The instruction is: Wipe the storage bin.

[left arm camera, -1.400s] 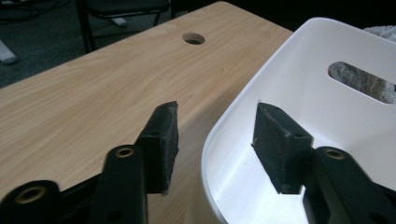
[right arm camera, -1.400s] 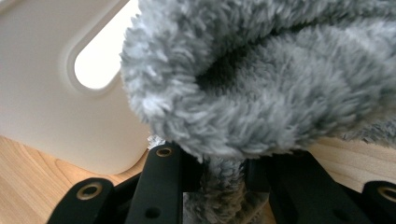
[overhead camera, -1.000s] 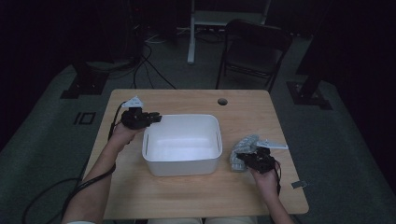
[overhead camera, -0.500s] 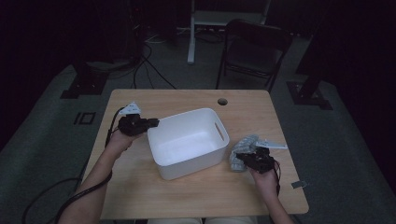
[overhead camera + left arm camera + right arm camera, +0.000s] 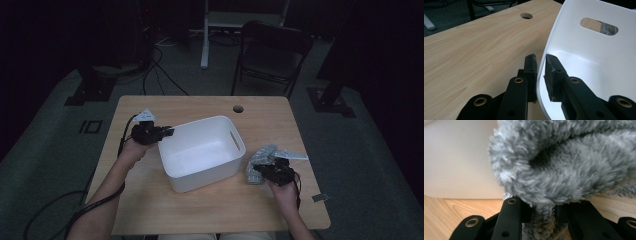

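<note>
A white plastic bin [image 5: 200,181] with handle slots stands skewed in the middle of the wooden table. My left gripper [image 5: 168,132] is shut on the rim of its left wall. In the left gripper view the bin [image 5: 599,50] wall runs between the two pads of that gripper [image 5: 540,67]. The jaws have just eased open a little, with the wall still between them. To the right of the bin lies a fluffy grey cloth [image 5: 263,155], and my right gripper [image 5: 259,171] is shut on its near end. In the right gripper view that gripper [image 5: 544,213] pinches the cloth [image 5: 574,165] against the table, close to the bin's outer wall [image 5: 456,157].
The table [image 5: 210,215] has a round cable hole [image 5: 238,108] at its far edge. A black chair [image 5: 272,50] stands beyond it, with cables on the floor at the left. A small clip [image 5: 320,198] sits at the table's right edge.
The bin has turned from square with the table to skewed, its left end swung toward the person with the left gripper. The right hand and the cloth have stayed put.
</note>
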Available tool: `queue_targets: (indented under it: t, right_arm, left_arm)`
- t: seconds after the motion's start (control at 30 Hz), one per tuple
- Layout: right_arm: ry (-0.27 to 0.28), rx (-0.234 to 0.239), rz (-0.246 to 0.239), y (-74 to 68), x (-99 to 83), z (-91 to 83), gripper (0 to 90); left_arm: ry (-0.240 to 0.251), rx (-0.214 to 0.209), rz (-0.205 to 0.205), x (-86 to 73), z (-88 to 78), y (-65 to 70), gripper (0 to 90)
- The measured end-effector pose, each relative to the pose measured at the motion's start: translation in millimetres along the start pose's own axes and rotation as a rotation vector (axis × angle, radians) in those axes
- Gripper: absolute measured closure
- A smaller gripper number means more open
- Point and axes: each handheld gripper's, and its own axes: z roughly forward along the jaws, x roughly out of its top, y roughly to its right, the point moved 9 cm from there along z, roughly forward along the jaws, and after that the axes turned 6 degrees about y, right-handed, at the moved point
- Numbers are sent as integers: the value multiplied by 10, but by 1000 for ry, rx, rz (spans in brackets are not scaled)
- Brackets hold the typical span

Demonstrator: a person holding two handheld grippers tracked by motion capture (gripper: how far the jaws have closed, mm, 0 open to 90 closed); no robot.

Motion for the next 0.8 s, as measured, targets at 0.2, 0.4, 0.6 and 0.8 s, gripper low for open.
queue_targets:
  t: [0.2, 0.4, 0.6, 0.8]
  right_arm:
    - [0, -1, -1, 2, 4, -5, 720]
    - [3, -1, -4, 4, 10, -12, 720]
    - [5, 1, -1, -3, 18, -6, 720]
    - [13, 30, -15, -66, 43, -14, 720]
  left_arm:
    - [10, 10, 3, -42, -48, 89, 834]
    - [40, 50, -27, -101, -145, 136, 853]
    - [45, 85, -50, -153, -235, 222, 856]
    - [55, 107, -50, -176, -264, 269, 856]
